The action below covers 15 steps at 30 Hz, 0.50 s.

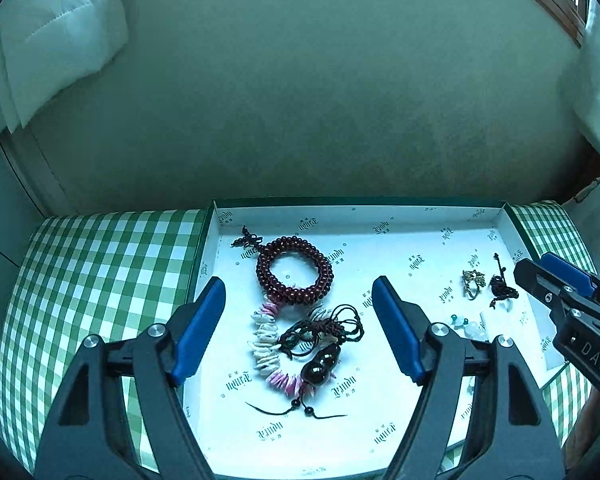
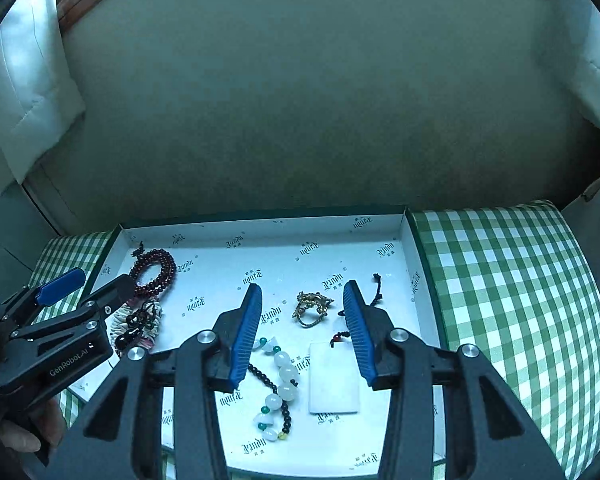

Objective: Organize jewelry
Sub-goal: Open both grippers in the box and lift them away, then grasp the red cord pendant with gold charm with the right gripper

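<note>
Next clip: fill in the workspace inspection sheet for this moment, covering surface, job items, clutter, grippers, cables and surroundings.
Surface: green-checked cloth under a shallow white printed box tray.
Job's things: dark red bead bracelet, shell bracelet with a gourd pendant on cord lying over it, gold ring, white-and-green bead strand, white rectangular pendant, all inside the tray.
Clutter: nothing seen.
Grippers: left gripper open, nothing between the jaws; right gripper open, nothing gripped.
Cables: nothing seen.
Surroundings: plain wall, white padded fabric at both sides.
</note>
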{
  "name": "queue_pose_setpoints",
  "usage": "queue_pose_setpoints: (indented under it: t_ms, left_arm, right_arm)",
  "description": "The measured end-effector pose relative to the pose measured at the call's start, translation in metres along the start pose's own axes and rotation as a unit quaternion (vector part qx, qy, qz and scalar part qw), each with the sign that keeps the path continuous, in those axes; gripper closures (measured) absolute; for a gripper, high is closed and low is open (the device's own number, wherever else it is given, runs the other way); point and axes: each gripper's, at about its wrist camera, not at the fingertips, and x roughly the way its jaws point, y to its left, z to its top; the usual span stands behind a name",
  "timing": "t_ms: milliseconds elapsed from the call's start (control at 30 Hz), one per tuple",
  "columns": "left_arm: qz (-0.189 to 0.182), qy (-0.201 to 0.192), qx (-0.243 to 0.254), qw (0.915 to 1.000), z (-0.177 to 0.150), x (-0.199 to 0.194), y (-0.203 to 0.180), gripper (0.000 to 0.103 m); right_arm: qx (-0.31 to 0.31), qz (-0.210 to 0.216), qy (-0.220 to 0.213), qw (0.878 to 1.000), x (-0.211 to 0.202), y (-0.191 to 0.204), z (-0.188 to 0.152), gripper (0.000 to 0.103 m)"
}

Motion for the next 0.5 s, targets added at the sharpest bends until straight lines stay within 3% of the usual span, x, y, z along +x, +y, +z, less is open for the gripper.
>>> queue_pose_setpoints:
  t_ms: [233, 500]
  left_arm:
    - [0.002, -0.010, -0.018, 0.9998, -0.036, -0.050, 0.011, 0.027]
    - [0.008, 0.014, -0.041, 0.9990, -0.097, -0.079, 0.029, 0.027]
  right_arm:
    - [0.008, 0.002, -0.008, 1.000, -0.039, -0.006, -0.028, 0.060]
    - [0.010, 0.001, 0.009, 1.000, -0.065, -0.002, -0.088, 0.060]
